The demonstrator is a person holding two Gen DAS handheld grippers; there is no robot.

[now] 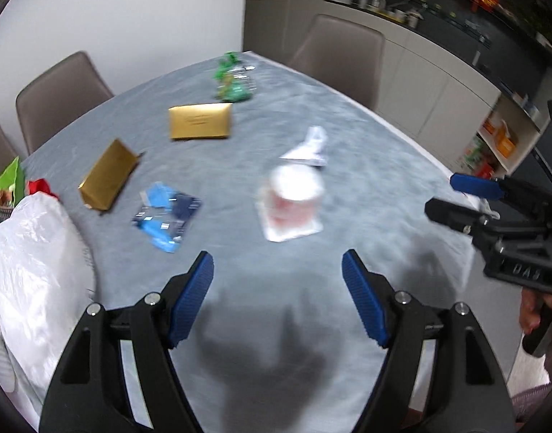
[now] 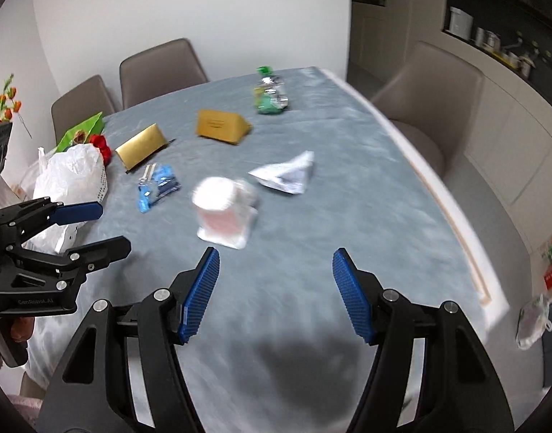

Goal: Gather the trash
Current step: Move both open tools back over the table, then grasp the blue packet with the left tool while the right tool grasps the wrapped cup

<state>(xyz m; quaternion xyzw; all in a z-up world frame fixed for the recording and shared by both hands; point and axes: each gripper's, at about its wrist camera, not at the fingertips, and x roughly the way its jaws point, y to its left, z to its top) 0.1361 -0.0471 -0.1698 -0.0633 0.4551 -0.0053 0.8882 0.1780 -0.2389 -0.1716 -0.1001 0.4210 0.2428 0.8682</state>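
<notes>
Nothing looks collected yet: the left gripper (image 1: 277, 297) and right gripper (image 2: 274, 294) hover with fingers released and empty, while the paper cup (image 1: 293, 195), crumpled wrapper (image 1: 308, 148), blue packet (image 1: 166, 216) and two gold boxes (image 1: 200, 121) lie scattered on the tabletop (image 1: 366, 166) beside the white plastic bag (image 1: 34, 252).

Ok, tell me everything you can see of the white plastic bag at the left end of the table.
The white plastic bag is thin, crinkled, translucent film, bulging as if partly filled, with a loose handle loop sticking up at its far corner. It sits slumped on the grey tablecloth at the table's left edge. A red item and a green packet lie right behind it, apparently touching. Faint print runs along its right side. Neither gripper touches it; what is inside cannot be made out.
</notes>
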